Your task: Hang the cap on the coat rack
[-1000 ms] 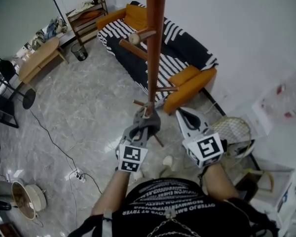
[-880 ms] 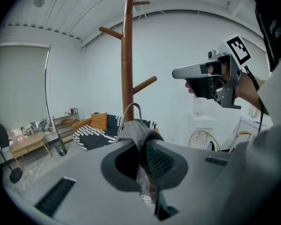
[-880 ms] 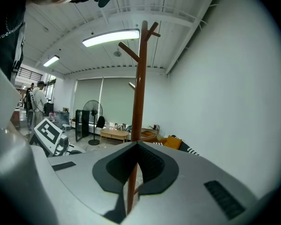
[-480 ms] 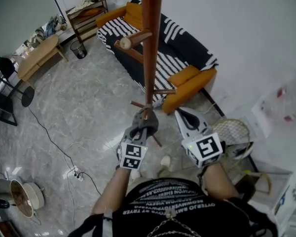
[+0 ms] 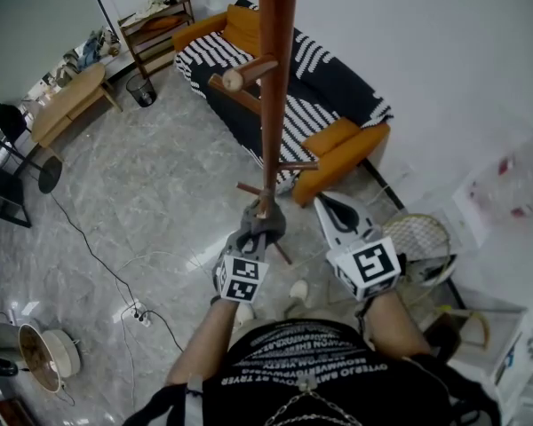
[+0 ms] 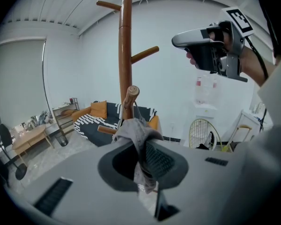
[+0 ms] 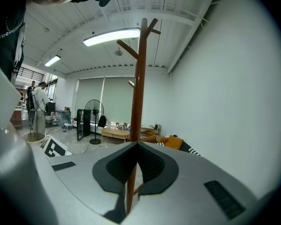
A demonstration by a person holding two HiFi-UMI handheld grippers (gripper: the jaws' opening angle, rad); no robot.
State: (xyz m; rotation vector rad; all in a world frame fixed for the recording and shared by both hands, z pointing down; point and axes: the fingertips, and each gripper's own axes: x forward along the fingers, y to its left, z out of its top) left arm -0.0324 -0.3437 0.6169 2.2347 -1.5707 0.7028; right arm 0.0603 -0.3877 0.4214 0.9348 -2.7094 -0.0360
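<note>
The wooden coat rack's pole [image 5: 274, 78] rises in the middle of the head view, with pegs sticking out at several heights. My left gripper [image 5: 260, 216] is shut on a grey cap [image 5: 265, 223] right at the pole. In the left gripper view the cap's cloth [image 6: 136, 134] bunches between the pads, and a peg's rounded end [image 6: 130, 97] stands just beyond it. Whether the cap touches the peg I cannot tell. My right gripper [image 5: 329, 207] hangs to the right of the pole, shut and holding nothing. Its own view looks along the closed jaws to the pole [image 7: 140, 88].
An orange sofa with a black-and-white striped throw [image 5: 320, 87] stands behind the rack. A wooden table [image 5: 67, 105], a bin [image 5: 143, 91] and a shelf [image 5: 155, 25] are at the far left. A cable and power strip [image 5: 138, 313] cross the floor. A round fan [image 5: 422, 238] lies at the right.
My left gripper has sunk a little along the pole with the cap still in it. The right gripper has kept still.
</note>
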